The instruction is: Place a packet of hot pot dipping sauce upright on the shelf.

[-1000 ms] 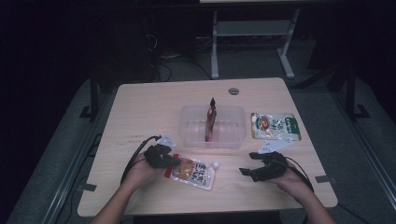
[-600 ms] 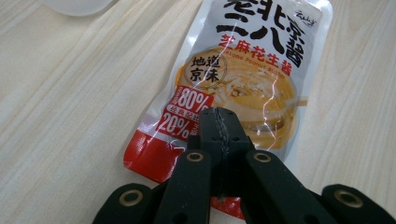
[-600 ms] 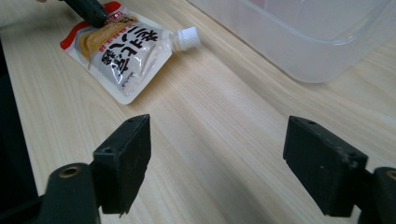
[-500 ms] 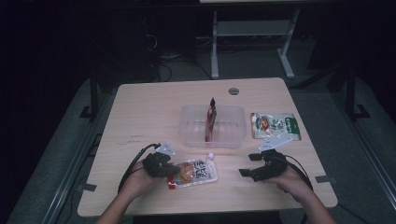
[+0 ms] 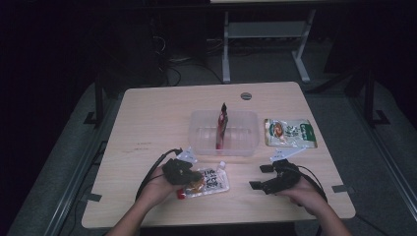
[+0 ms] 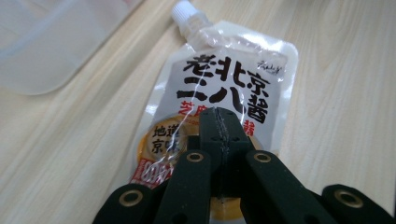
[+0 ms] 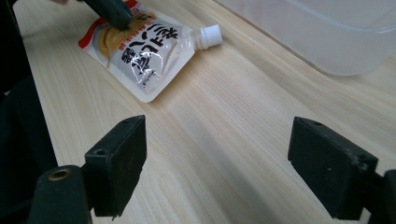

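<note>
The white spouted sauce pouch with bold black lettering and an orange-red base [image 6: 219, 88] is lying flat on the pale wooden table [image 5: 147, 118], just in front of the clear plastic tub [image 5: 223, 132]. The left gripper [image 6: 219, 133] is pressing its closed jaws together over the pouch's lower end, apparently pinching the film there so the pouch can be lifted by its base, though whether any film is actually caught between them cannot be told. The white screw cap is pointing toward the tub, probably the destination, where a slim red packet [image 5: 222, 125] is already standing upright. The right gripper [image 5: 265, 177] is hovering with jaws spread wide and empty, near the pouch's right. A green-and-white flat sachet [image 5: 289, 132] is lying beside the tub.
</note>
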`<action>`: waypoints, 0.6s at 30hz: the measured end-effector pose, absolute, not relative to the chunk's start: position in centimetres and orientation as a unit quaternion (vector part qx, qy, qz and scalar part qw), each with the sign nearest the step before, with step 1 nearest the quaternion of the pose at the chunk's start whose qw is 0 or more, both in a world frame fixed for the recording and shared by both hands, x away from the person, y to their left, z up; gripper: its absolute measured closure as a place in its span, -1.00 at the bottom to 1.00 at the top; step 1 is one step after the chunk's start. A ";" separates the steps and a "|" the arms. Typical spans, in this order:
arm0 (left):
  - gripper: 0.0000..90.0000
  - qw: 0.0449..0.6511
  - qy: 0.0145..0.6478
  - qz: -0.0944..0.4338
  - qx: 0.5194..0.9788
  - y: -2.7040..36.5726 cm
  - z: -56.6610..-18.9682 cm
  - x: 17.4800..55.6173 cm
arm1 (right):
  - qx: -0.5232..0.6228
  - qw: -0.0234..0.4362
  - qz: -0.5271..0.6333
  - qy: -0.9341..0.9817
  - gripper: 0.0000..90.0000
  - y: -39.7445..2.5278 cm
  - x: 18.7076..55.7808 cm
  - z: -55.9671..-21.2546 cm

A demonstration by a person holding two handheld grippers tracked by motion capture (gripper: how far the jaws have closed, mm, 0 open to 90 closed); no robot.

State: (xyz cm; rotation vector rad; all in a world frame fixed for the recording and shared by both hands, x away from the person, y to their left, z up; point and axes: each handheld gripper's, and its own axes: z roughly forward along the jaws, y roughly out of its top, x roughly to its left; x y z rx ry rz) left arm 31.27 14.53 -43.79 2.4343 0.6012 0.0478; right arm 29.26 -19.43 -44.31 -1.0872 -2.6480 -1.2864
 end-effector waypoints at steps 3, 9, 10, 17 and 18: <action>1.00 0.311 0.230 0.014 0.922 14.3 -44.2 31.4 | -0.349 0.004 -0.413 -0.841 -0.58 -19.5 29.5 -44.3; 1.00 0.296 0.225 0.011 0.928 14.1 -44.6 31.6 | -0.348 0.011 -0.410 -0.843 -0.60 -19.0 29.7 -44.5; 1.00 0.292 0.226 0.013 0.929 14.0 -44.7 31.5 | -0.347 0.013 -0.410 -0.843 -0.60 -18.9 29.7 -44.5; 1.00 0.272 0.227 0.019 0.935 13.6 -44.9 31.6 | -0.337 0.035 -0.414 -0.845 -0.62 -17.4 29.5 -44.6; 1.00 0.274 0.231 0.017 0.933 13.6 -44.9 31.6 | -0.336 0.038 -0.414 -0.845 -0.62 -17.2 29.5 -44.6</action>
